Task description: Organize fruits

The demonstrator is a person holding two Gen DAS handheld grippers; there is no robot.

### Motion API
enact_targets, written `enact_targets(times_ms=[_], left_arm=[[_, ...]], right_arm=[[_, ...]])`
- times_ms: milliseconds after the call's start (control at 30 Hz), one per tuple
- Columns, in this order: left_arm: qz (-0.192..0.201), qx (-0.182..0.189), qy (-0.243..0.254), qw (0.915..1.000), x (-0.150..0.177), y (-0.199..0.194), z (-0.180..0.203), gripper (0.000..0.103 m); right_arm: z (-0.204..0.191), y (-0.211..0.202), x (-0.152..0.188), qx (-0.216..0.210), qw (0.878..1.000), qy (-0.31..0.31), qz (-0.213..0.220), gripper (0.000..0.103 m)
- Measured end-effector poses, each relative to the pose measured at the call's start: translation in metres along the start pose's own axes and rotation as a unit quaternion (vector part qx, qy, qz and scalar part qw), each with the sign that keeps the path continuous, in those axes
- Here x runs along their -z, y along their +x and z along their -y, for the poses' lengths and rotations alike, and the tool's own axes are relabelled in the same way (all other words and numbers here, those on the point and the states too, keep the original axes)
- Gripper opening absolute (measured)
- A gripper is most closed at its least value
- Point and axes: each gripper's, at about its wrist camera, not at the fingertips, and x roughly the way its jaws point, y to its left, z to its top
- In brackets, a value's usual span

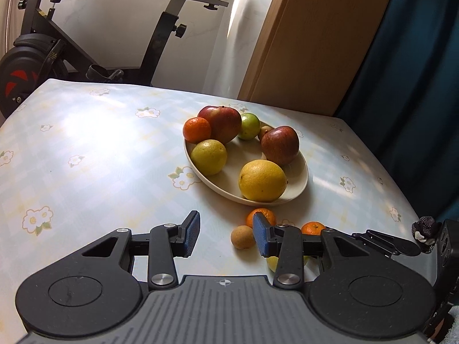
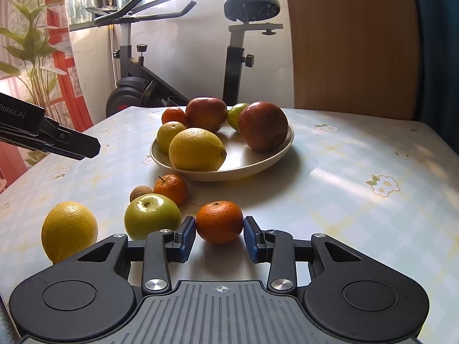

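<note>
A cream plate (image 2: 258, 169) (image 1: 298, 192) holds several fruits: two red apples, a lemon (image 2: 196, 149), a yellow citrus, a tangerine and a green fruit. Loose on the table in the right wrist view lie a tangerine (image 2: 219, 221), a second tangerine (image 2: 171, 188), a green apple (image 2: 152, 215), a lemon (image 2: 69, 230) and a small brown fruit (image 2: 139, 192). My right gripper (image 2: 219, 239) is open, its pads either side of the near tangerine, with no grip visible. My left gripper (image 1: 226, 236) is open and empty above the table, left of the loose fruits (image 1: 243, 237).
The table (image 1: 86, 149) has a pale floral cloth. An exercise bike (image 2: 178, 66) stands behind it, a wooden panel (image 2: 352, 40) at back right. The left gripper's body (image 2: 48, 140) shows at the left of the right wrist view.
</note>
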Motion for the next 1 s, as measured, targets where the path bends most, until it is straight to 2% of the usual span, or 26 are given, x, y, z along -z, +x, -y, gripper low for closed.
enact_targets(times_ms=[233, 467, 767, 1000], left_arm=[[-0.047, 0.032, -0.001, 0.9984, -0.012, 0.018, -0.003, 0.042], [-0.080, 0.031, 0.057, 0.9947, -0.005, 0.036, 0.002, 0.037], [-0.098, 0.047, 0.092, 0.9898, -0.003, 0.053, 0.011, 0.037], [-0.108, 0.042, 0.087, 0.9894, -0.001, 0.062, 0.012, 0.037]], right_arm=[[0.001, 0.001, 0.000, -0.002, 1.000, 0.002, 0.000, 0.034], [0.001, 0.000, 0.000, -0.001, 1.000, 0.000, 0.000, 0.034], [0.001, 0.000, 0.000, -0.001, 1.000, 0.001, 0.000, 0.034], [0.001, 0.000, 0.000, -0.001, 1.000, 0.000, 0.000, 0.034]])
